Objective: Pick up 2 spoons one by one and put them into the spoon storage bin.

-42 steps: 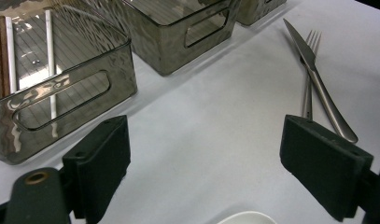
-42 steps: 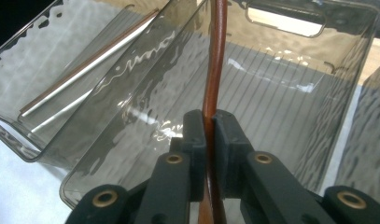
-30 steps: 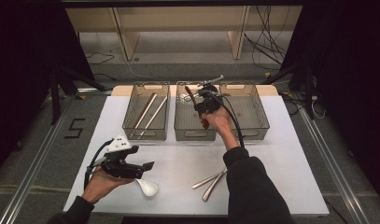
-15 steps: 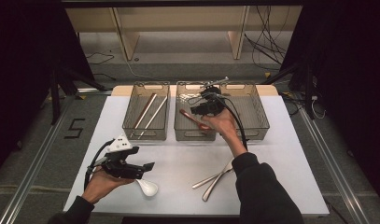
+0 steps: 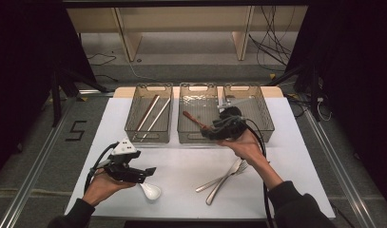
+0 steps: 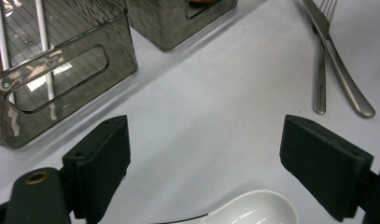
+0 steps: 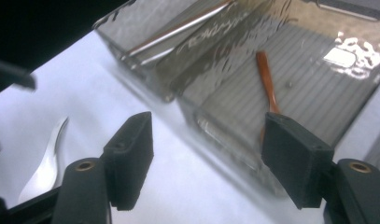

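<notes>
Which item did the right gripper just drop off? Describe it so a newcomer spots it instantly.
Three clear bins stand in a row at the far side of the white table. In the middle bin lies a brown wooden spoon, aslant on the floor. It is the one reddish-brown piece; the left bin holds pale chopsticks.

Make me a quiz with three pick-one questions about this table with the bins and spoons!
1. Where does the brown wooden spoon lie?
A. middle bin
B. left bin
C. on the table

2. How many clear bins stand on the table?
A. two
B. three
C. four

3. How are the jaws of the left hand-held gripper?
A. shut on a fork
B. shut on nothing
C. open

Answers: 1 A, it rests inside the middle bin. 2 B, three stand side by side along the far edge. 3 C, the jaws stand apart with the white spoon just before them, untouched.
</notes>
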